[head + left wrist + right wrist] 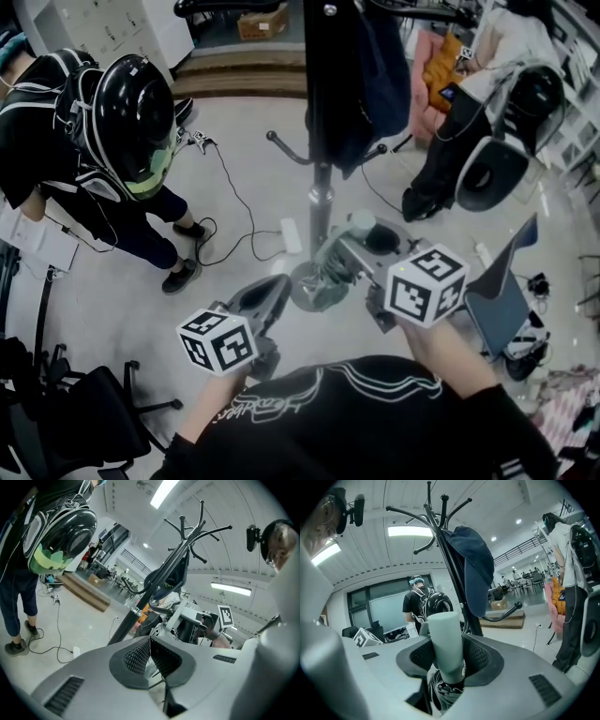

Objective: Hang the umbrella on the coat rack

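Note:
A folded umbrella with a pale green handle [446, 641] and dark gathered canopy [444, 693] stands upright between the jaws of my right gripper [450, 656], which is shut on the handle. In the head view the right gripper [361, 246] holds the umbrella [330, 272] just in front of the coat rack [322, 192]. The rack's black hooks [436, 513] rise above, with a dark blue jacket [477, 571] hung on one. My left gripper [269, 302] is lower left of the rack, shut and empty [150, 652].
A person with a black helmet and backpack [127, 117] stands left of the rack. Another person [502, 56] stands at the back right. Cables and a white power strip [291, 234] lie on the floor. Black chairs [84, 412] stand at the lower left.

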Motion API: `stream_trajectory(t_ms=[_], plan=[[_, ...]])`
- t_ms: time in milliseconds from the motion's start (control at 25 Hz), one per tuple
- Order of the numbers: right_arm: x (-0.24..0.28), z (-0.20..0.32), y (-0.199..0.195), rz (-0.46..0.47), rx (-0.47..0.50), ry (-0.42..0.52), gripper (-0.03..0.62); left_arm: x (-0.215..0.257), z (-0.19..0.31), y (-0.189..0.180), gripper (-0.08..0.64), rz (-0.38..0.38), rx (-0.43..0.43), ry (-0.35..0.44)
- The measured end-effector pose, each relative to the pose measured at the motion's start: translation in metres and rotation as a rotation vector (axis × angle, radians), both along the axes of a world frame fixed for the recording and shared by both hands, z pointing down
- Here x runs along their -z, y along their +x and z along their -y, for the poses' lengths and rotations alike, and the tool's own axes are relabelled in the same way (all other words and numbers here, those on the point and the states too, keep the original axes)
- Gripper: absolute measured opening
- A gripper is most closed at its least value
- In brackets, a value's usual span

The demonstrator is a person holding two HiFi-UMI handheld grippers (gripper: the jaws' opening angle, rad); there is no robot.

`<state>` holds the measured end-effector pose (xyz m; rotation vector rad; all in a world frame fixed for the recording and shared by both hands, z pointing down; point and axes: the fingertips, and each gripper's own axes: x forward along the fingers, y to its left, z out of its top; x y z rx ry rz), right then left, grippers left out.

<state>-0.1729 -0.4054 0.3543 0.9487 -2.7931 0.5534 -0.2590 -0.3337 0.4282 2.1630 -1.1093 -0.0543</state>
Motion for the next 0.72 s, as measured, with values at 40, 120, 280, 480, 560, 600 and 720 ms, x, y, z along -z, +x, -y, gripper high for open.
stream_trajectory(t_ms=[40, 120, 280, 480, 560, 600, 720], plan=[[0.0, 0.002, -0.001, -0.006, -0.004, 0.0, 0.164, 0.0, 0.001, -0.001, 0.0, 0.0, -0.002, 0.001], [-0.001, 0.006, -0.003, -0.023, -0.013, 0.002, 0.164, 0.001, 0.003, -0.003, 0.0, -0.002, -0.003, 0.002], [-0.002, 0.014, -0.004, -0.051, -0.028, 0.003, 0.164, 0.002, 0.007, -0.006, 0.0, -0.01, -0.001, 0.008], [-0.009, 0.019, -0.005, -0.071, -0.045, -0.009, 0.164, 0.0, 0.007, -0.003, 0.0, -0.012, -0.032, 0.026], [-0.008, 0.022, -0.006, -0.073, -0.049, -0.016, 0.164, 0.005, 0.01, 0.0, 0.001, -0.015, -0.053, 0.044], [-0.007, 0.025, -0.006, -0.072, -0.051, -0.02, 0.164, 0.008, 0.011, 0.003, 0.002, -0.016, -0.073, 0.057], [-0.006, 0.03, -0.007, -0.073, -0.054, -0.028, 0.164, 0.018, 0.011, 0.018, 0.008, -0.011, -0.158, 0.106]])
